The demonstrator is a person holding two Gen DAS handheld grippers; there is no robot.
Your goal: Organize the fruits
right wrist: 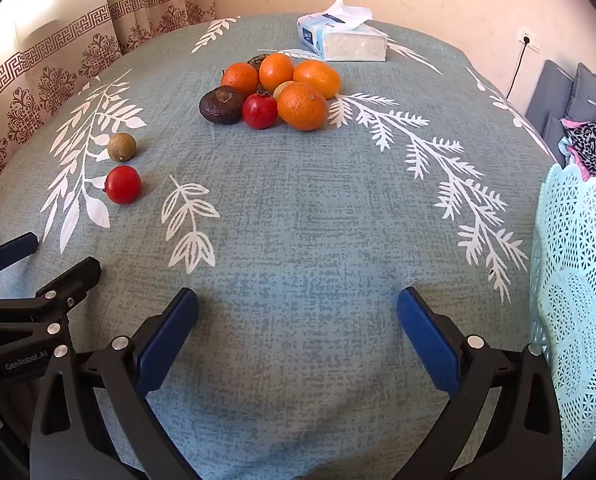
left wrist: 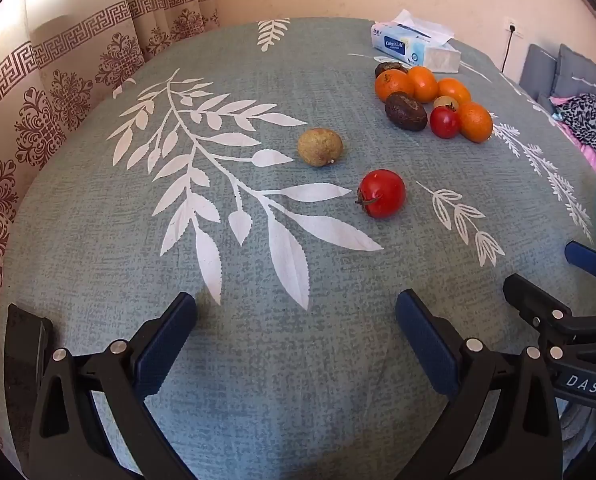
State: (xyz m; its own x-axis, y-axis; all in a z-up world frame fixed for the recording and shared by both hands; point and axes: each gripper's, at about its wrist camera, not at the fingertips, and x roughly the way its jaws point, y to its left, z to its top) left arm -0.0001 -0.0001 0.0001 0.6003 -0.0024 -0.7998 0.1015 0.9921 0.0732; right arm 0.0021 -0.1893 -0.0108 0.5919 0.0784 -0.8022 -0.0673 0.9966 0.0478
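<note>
Both grippers spread wide and holding nothing: left gripper [left wrist: 296,340] and right gripper [right wrist: 298,338], low over the near part of the leaf-print tablecloth [right wrist: 298,220]. At the far side, a touching heap of fruit [right wrist: 274,88]: oranges, dark brown fruits, one red tomato. Well apart, to the left, a loose red tomato [right wrist: 122,184] just beside a green-brown round fruit [right wrist: 121,147]. At the right edge, a pale blue lattice basket [right wrist: 573,280], inside hidden. Behind the heap, a tissue pack [right wrist: 343,40].

A fruit pile [right wrist: 274,88] is sitting toward the table's [right wrist: 298,220] far edge, before a tissue box [right wrist: 343,42]; two fruits are lying apart toward its left edge, a basket [right wrist: 573,280] at its right edge.
</note>
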